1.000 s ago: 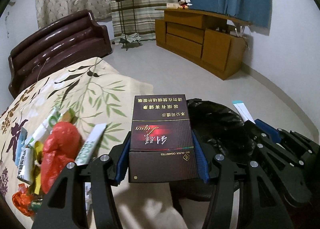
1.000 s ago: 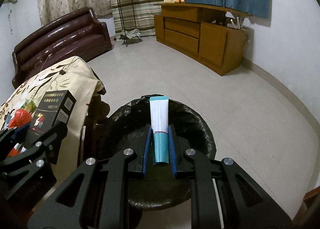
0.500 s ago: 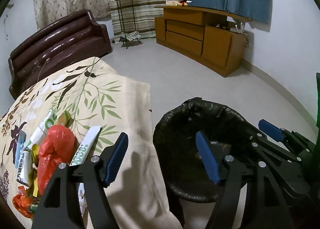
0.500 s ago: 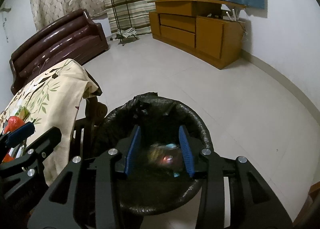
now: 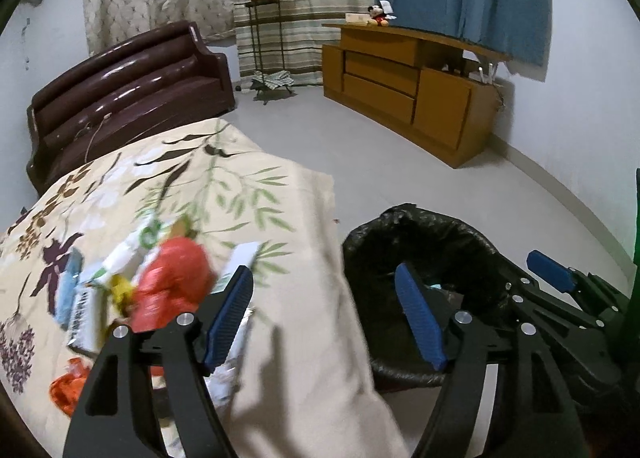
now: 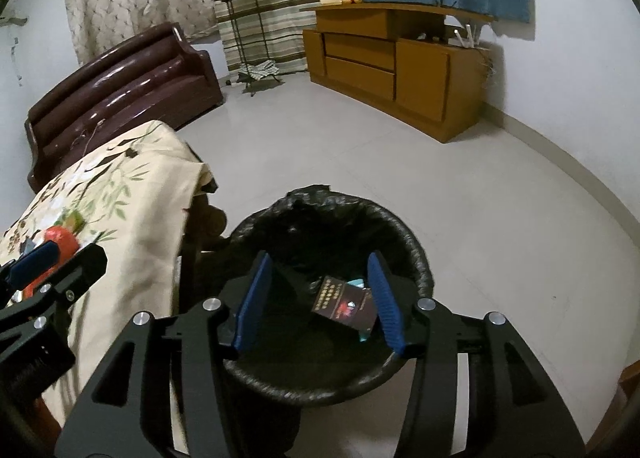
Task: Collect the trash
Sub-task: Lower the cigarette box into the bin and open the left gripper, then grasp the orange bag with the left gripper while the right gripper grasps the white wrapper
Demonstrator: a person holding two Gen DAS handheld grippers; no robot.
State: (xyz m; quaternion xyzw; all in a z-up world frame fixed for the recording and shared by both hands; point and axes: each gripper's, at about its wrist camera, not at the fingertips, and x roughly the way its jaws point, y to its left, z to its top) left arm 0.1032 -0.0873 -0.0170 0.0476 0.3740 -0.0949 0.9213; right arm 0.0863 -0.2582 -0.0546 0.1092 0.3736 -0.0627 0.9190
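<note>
A bin lined with a black bag (image 6: 404,234) stands on the floor beside the table. Inside it lies a dark cigarette box (image 6: 344,304) on top of a teal and white tube. My right gripper (image 6: 320,298) hovers over the bin, its jaws opening with nothing between them. My left gripper (image 5: 324,314) hangs over the table's right edge and the bin (image 5: 424,230), its jaws also opening and empty. A pile of trash sits on the floral tablecloth (image 5: 168,194) to its left: a red plastic bag (image 5: 172,278), white and green wrappers (image 5: 132,246) and an orange wrapper (image 5: 68,390).
A dark brown sofa (image 5: 120,90) stands behind the table. A wooden sideboard (image 5: 408,86) runs along the far wall under a blue curtain, with a plant stand (image 5: 264,38) next to it. Pale tiled floor (image 6: 360,146) lies around the bin.
Both grippers opened and let go: the cigarette box left my left gripper and the tube left my right, and both now lie in the bin. My left gripper shifted left over the table edge.
</note>
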